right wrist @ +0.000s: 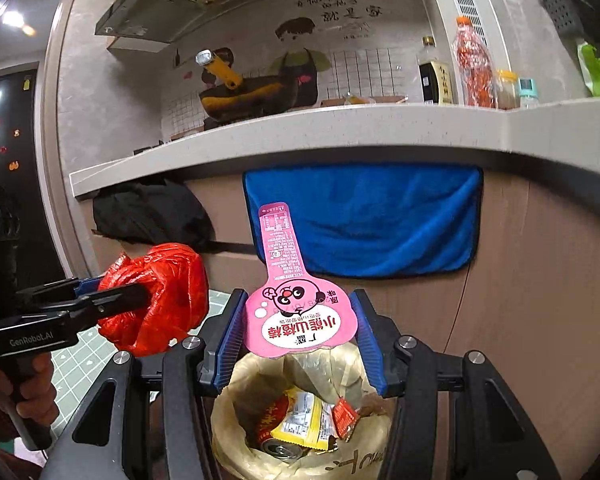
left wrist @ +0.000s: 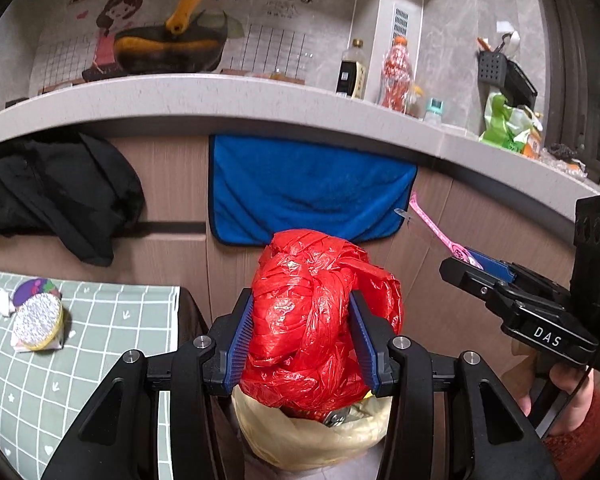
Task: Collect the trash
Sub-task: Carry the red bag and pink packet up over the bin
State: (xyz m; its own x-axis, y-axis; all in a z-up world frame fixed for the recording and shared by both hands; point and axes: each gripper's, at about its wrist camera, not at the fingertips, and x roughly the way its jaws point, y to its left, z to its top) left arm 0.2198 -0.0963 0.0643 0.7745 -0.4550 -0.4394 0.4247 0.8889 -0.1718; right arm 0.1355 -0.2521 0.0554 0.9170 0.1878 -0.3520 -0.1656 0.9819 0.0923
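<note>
Both loads are over the bin; drop step in hand. Nearest, the lined trash bin [right wrist: 300,420] sits below both tools, already holding wrappers and a can. Left tool [left wrist: 302,336] pinches a crumpled red plastic bag [left wrist: 316,320] directly above the bin's mouth. Right tool [right wrist: 300,332] pinches a pink snack wrapper [right wrist: 295,312], also above the bin. Left, on the near counter [left wrist: 99,360], a foil-topped cup [left wrist: 37,326] remains. Far: blue towel [right wrist: 364,220]. Next move, likely: spread the jaws, let both fall inside the rim.

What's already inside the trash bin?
In the lined trash bin: a yellow snack packet, a small red sachet and a can top. Anything deeper is covered; the pink wrapper hides the far rim.
</note>
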